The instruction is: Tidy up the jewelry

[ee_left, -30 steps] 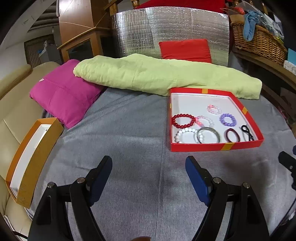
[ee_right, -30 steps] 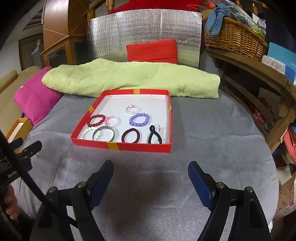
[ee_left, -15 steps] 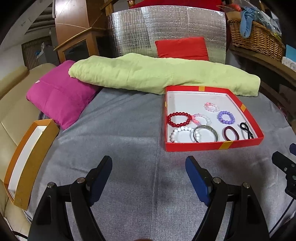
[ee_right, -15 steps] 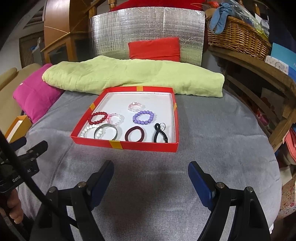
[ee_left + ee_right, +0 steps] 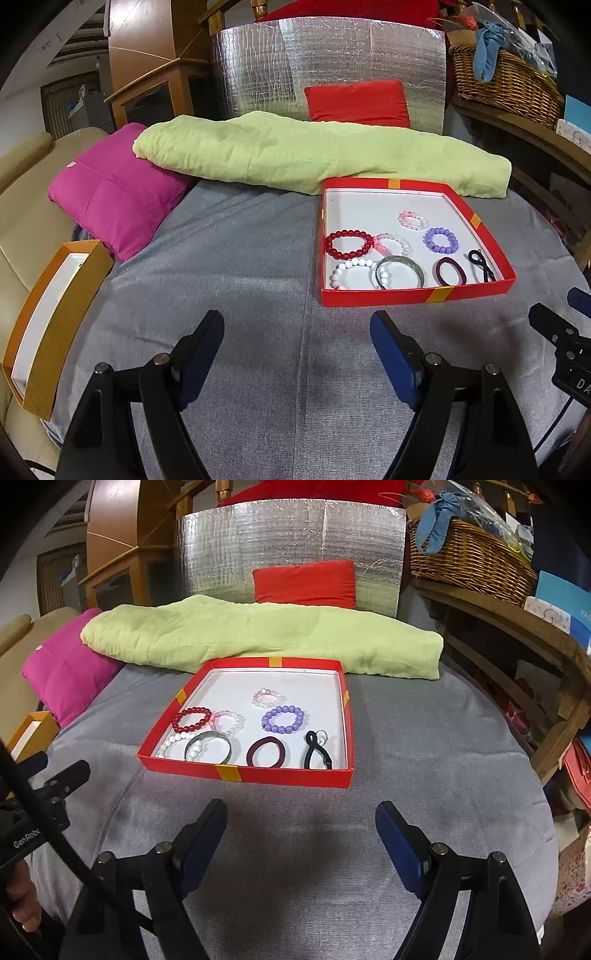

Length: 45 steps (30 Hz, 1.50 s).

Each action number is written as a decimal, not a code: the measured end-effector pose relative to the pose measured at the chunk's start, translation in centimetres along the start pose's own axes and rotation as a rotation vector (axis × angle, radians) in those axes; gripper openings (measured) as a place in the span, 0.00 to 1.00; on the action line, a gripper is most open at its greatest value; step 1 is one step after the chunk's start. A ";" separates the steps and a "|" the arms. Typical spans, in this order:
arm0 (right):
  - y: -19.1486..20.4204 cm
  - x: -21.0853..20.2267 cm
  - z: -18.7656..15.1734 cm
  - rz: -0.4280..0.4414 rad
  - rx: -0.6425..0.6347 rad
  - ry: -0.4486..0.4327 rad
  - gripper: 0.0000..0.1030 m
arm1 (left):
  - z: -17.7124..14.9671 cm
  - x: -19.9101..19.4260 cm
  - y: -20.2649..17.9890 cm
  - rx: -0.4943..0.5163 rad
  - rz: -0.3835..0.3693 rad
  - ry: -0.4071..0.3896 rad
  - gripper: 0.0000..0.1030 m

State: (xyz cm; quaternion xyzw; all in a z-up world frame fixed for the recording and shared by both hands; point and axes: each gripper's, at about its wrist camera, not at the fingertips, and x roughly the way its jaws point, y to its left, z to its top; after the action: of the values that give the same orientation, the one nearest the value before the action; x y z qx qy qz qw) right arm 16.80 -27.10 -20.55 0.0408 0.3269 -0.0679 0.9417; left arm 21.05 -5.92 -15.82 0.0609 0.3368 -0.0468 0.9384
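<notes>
Red tray [image 5: 280, 775] is sitting on the gray-covered tabletop [image 5: 406, 757], holding the jewelry: red bead bracelet [image 5: 192, 719], purple bead bracelet [image 5: 283, 719], pale pink bead bracelet [image 5: 269, 698] toward the tray's far side, clear-pink bracelet [image 5: 228, 722] touching the red one, white bead bracelet [image 5: 177, 743] overlapping the silver bangle [image 5: 208, 746] at the tray's near edge, dark maroon hair tie [image 5: 267, 752] and black clip [image 5: 314, 755] beside it. Green blanket [image 5: 258, 635] is lying just behind the tray, touching its far rim; magenta cushion [image 5: 114, 188] is sitting left of the tray, orange box [image 5: 48, 321] further left at the tabletop edge. Left hand-held gripper [image 5: 297, 328] is hovering near the tray's front, fingers spread wide, gripping nothing. Right hand-held gripper [image 5: 301, 818] is hovering just before the tray's front rim, fingers spread wide, nothing between them. In the right wrist view, partial writing "GenRobo" is showing on the left device body; in the left wrist view "DA" is showing on the right device.
</notes>
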 end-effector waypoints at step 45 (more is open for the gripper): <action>0.6 0.7 -0.1 0.006 0.003 0.007 0.83 | 0.4 -0.5 0.6 -0.031 0.023 -0.017 0.79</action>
State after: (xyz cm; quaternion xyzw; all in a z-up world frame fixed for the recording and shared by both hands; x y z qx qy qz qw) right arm 17.39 -26.55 -20.99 0.0434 0.3298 -0.0652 0.9408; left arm 21.00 -5.34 -15.19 0.0497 0.3287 -0.0312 0.9426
